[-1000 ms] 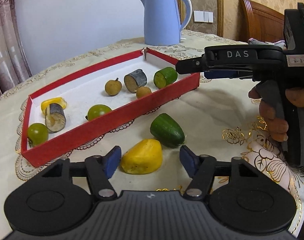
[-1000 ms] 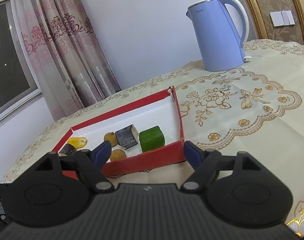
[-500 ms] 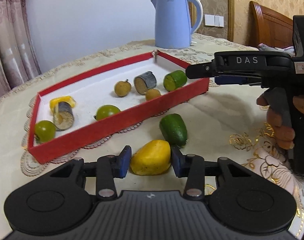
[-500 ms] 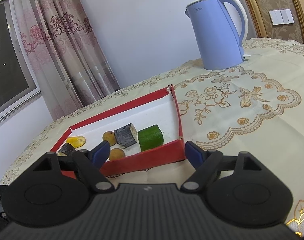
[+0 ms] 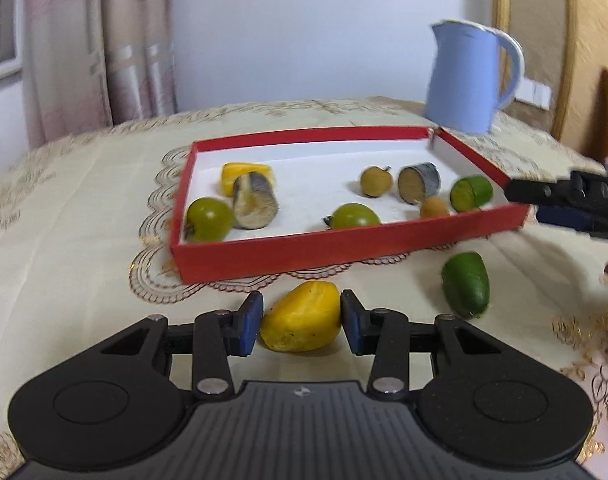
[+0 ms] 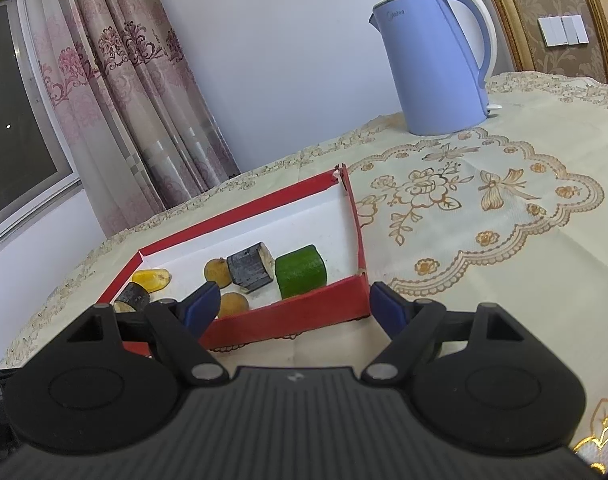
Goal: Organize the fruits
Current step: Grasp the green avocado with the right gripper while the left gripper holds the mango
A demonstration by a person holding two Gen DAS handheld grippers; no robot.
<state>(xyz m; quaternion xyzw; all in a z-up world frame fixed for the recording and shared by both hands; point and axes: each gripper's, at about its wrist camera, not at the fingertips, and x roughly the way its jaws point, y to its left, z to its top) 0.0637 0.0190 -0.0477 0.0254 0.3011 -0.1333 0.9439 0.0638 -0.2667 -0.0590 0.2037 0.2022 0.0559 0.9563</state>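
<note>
Yellow fruit (image 5: 301, 316), smooth, clamped by left gripper (image 5: 300, 322)

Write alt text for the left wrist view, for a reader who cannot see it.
The left tongs are closed on a yellow fruit just in front of a red tray on a cream embroidered tablecloth. The tray holds small green, yellow and dark cut pieces; a green fruit lies outside it, a blue kettle behind.

bright, even — left view motion-blurred
</note>
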